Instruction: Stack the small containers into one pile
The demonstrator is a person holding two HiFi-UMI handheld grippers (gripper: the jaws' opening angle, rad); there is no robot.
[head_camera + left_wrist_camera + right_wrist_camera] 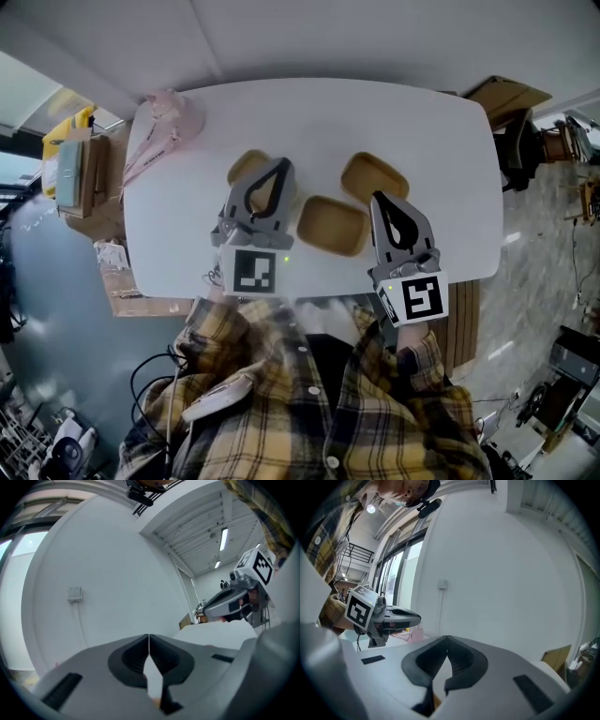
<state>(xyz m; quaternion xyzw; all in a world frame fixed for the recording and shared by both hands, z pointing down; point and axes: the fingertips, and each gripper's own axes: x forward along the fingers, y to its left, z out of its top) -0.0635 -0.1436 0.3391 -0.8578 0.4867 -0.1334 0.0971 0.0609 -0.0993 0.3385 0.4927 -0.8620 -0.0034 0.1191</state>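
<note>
Three shallow tan containers lie apart on the white table (422,122): the left one (246,169) is partly hidden behind my left gripper, the middle one (331,226) is nearest me, and the right one (373,178) sits further back. My left gripper (284,162) hovers over the left container, shut with nothing in it. My right gripper (378,197) hangs at the right container's near edge, also shut and empty. In the left gripper view the left gripper (149,637) has its jaws meeting, and the right gripper (232,603) shows beyond. In the right gripper view the right gripper (446,639) is shut too.
A pink bag with ribbons (167,124) lies at the table's back left corner. Cardboard boxes (80,164) stand left of the table, and a brown board (506,97) and clutter stand at the right. A white wall (117,573) rises beyond the table.
</note>
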